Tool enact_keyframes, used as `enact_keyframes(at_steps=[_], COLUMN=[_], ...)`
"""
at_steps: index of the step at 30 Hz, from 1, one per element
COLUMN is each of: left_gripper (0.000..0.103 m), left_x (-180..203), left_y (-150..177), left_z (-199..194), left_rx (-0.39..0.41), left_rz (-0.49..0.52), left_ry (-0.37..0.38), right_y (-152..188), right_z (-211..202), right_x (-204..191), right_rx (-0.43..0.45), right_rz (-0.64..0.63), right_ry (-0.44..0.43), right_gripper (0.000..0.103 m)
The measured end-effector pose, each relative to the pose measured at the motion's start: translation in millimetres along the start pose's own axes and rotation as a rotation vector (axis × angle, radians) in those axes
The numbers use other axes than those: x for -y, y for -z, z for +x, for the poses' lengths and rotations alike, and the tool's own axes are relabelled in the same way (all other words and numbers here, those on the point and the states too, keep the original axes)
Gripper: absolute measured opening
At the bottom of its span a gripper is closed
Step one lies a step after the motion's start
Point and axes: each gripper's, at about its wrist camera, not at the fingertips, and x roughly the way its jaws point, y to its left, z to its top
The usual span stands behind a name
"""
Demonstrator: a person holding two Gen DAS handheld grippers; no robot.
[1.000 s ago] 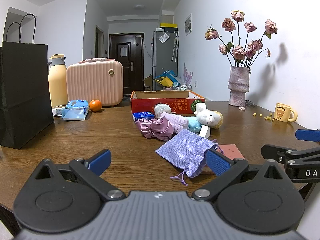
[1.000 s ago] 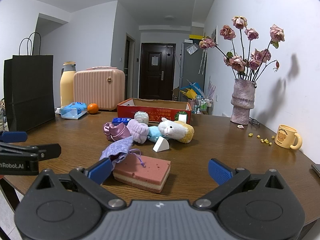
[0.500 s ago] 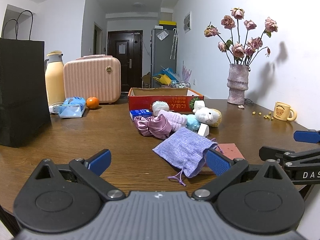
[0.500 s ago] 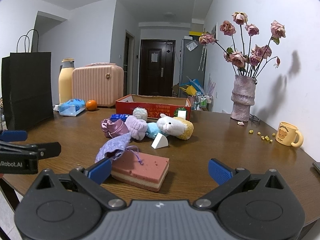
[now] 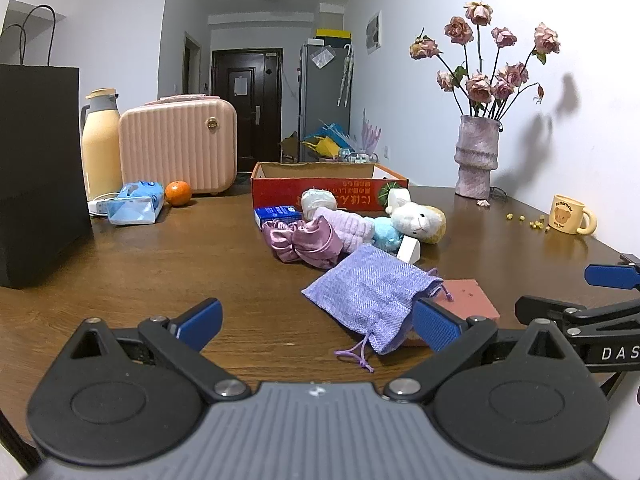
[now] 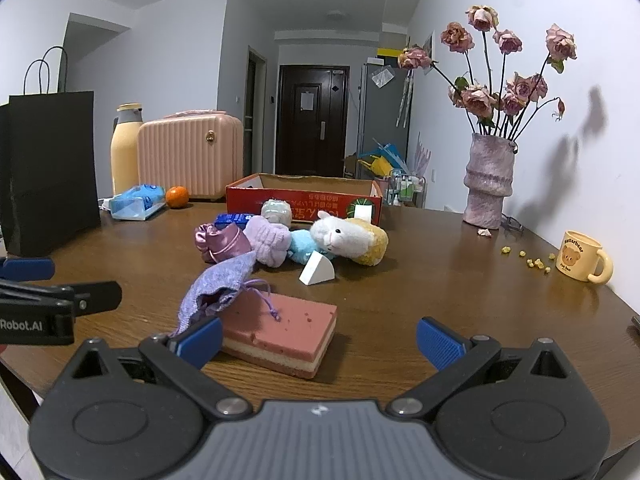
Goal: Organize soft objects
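Purple cloth pouch (image 5: 372,292) lies draped over pink sponge (image 6: 280,330), near edge of surface (image 5: 160,264) | left claw (image 5: 316,320) spread, empty | right claw (image 6: 320,338) spread, empty | step: approach, nothing gripped | next: close on pouch, carry to far red box (image 5: 320,188).

Left gripper (image 5: 316,322): black scissor-style linkage arms, silver pivot screws, ribbed blue pads (image 5: 434,322) on the fingers (image 5: 198,322), and a grey ridged housing below with two round black discs. Right gripper (image 6: 318,340): same build, same blue pads. White lettering along their black sides reads "DAS" and "Robot.AI".
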Motion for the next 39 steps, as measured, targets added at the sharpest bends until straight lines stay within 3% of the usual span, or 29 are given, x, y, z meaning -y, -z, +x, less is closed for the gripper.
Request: enact_keyframes(at_steps=[18,39], left_gripper=[0.103,0.103], left_x=[11.8,52.1], left_y=[-1.9,-19.5], left_z=[44.9,108.7], left_rx=[-0.061,-0.135], left_rz=[0.009,0.057], left_ry=[0.043,0.069], right_y=[4.5,1.3], right_z=[34.6,77.2], right_x=[18.5,70.4], right_rx=[-0.058,-0.083], right_rz=[0.030,0.092], right_ry=[0.020,0.055], right_gripper=[0.103,0.103])
